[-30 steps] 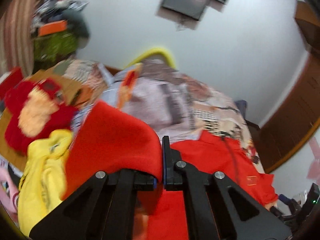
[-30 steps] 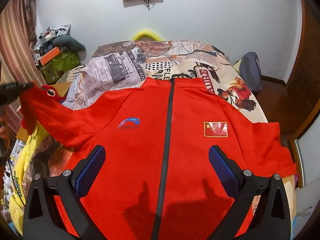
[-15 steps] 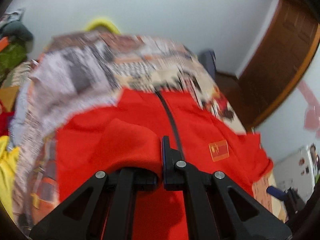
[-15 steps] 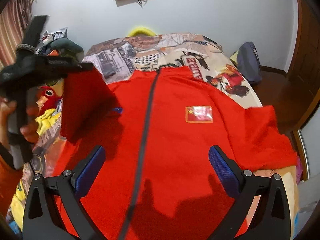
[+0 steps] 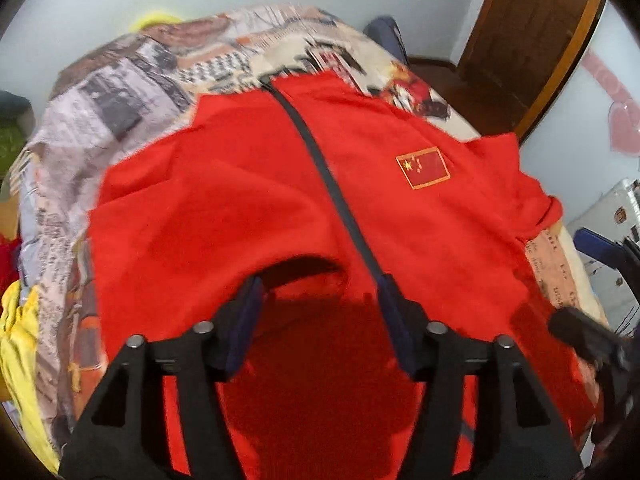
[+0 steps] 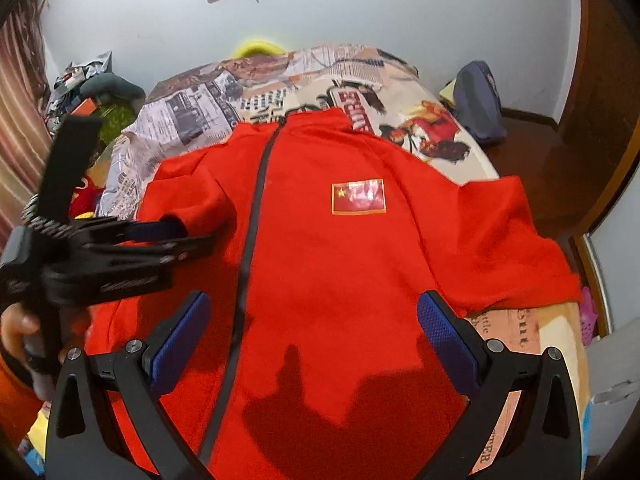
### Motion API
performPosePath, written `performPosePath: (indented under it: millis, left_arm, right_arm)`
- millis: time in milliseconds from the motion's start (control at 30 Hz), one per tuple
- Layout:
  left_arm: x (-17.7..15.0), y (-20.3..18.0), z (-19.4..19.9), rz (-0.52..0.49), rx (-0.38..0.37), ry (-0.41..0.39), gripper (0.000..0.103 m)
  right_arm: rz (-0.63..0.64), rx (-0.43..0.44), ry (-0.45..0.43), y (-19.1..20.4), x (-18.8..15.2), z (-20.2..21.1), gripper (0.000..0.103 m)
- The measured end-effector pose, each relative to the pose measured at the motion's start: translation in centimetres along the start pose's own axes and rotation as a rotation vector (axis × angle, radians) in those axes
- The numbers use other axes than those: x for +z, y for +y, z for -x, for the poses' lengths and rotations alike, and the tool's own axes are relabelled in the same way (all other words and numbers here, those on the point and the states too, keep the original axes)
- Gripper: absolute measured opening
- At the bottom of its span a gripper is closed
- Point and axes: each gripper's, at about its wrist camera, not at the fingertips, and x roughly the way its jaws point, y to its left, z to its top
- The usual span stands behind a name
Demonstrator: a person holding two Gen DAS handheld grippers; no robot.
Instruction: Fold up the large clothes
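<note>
A large red zip jacket (image 6: 340,272) with a flag patch (image 6: 359,196) lies front up on the bed; it also shows in the left wrist view (image 5: 400,208). Its left sleeve (image 5: 224,220) lies folded over the chest. My left gripper (image 5: 320,308) is open just above the sleeve's cuff, which arches between its fingers; it also shows in the right wrist view (image 6: 176,236). My right gripper (image 6: 314,332) is open and empty above the jacket's lower half. The right sleeve (image 6: 516,240) lies spread toward the bed's edge.
The bed has a newspaper-print cover (image 6: 208,108). Yellow clothing (image 5: 20,344) and red items (image 6: 86,196) lie left of the bed. A dark bag (image 6: 480,100) sits on the floor by a wooden door (image 6: 600,100). Clutter (image 6: 88,88) stands at the far left wall.
My left gripper carried the sleeve from the left across onto the jacket's chest, then opened and let it go. The right gripper stayed open over the jacket.
</note>
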Motion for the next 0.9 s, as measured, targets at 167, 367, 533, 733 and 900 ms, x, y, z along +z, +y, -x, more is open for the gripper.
performPosePath:
  millis: [167,367,533,733,900]
  left_arm:
    - [-2.4,5.0,5.2,0.025,0.110,-0.107,0.086]
    - [-5.7,12.1,7.7,0.106,0.220,-0.095,0.087]
    - [-8.8,17.8,8.0,0.212,0.234,-0.051,0.087]
    - [-11.1,21.5,7.0,0.291,0.235,-0.030,0.087]
    - [-12.2,23.0,6.5,0.320,0.226,-0.022,0.087]
  right_arm:
    - [0.093,-0.010,-0.035,3.2,1.3,0.5,0.102]
    - [0.300,0.018,-0.045,9.4,2.8,-1.4,0.102]
    - [0.449,0.056,0.069,14.8,3.3,-6.7,0.101]
    - [0.564,0.137,0.214,20.0,1.8,-12.7,0.100]
    - [0.724,0.168,0.279,23.7,0.0,-15.4,0.089]
